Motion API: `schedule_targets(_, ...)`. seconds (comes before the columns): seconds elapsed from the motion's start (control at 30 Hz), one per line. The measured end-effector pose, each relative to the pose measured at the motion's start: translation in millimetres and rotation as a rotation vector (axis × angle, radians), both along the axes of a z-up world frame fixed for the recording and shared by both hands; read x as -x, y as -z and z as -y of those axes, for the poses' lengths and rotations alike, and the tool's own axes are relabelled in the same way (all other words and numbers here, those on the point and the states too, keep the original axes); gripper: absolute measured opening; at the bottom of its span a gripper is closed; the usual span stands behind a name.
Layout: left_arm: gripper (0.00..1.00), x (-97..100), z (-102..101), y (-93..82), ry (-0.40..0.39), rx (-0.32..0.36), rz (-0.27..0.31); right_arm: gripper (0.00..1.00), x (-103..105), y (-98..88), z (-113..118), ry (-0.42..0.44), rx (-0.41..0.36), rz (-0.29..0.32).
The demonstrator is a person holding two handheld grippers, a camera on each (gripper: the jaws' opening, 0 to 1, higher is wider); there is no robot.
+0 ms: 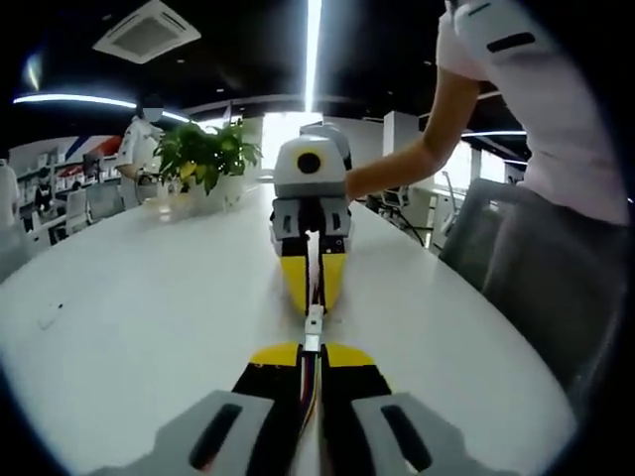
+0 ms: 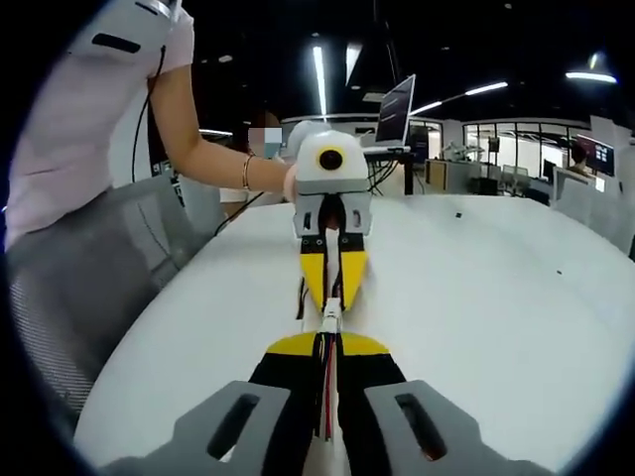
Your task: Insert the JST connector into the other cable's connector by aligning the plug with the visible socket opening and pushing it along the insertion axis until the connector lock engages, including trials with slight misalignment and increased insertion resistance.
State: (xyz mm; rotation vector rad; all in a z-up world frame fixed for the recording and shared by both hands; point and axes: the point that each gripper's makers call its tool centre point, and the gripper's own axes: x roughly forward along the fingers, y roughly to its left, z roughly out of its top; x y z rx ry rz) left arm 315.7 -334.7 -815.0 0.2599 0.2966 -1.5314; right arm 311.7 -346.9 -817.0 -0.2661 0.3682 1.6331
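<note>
Your left gripper is clamped on a cable: in the left gripper view its yellow-tipped black jaws sit together w/ coloured wires running down btwn them. The white JST connector sticks out just past the tips, held above the white table.

Facing it tip to tip is your right gripper, also yellow-tipped, jaws pressed together on its own cable. The two connectors meet in the narrow gap btwn the two sets of tips; they look touching or joined, but you can't tell from here whether the lock is engaged.

The right gripper view gives the mirror picture: right gripper closed on red and dark wires, the white connector pair just ahead of the tips, and the left gripper opposite, in line w/ it. A loose dark wire end hangs beside the left gripper's yellow tip.

Your arm w/ a bracelet reaches in to the left gripper; your pink shirt and a grey mesh chair are at the table edge.

Background: a potted plant stands at the far end of the table, a laptop sits open on a stand further off, ceiling strip lights overhead.
</note>
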Motion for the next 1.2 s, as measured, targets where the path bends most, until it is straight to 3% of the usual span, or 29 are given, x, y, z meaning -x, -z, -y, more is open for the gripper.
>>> schedule_targets(0.2,0.0,0.8,3,-1.3,0.005,0.002,-0.006,0.02,1,-1.0,-2,-0.005,-0.009,-0.007)
schedule_targets(0.57,0.0,1.3,11,-17.2,0.006,0.07,-0.026,0.02,2,-13.7,0,-0.004,-0.054,-0.028)
schedule_targets(0.93,0.0,-2.5,11,-14.6,-0.006,0.067,-0.024,0.02,-1,-12.3,-2,-0.001,-0.058,-0.033)
schedule_targets(1.2,0.0,-8.4,11,-1.6,-0.029,0.044,-0.015,0.02,-5,0.0,-2,-0.002,-0.057,-0.028)
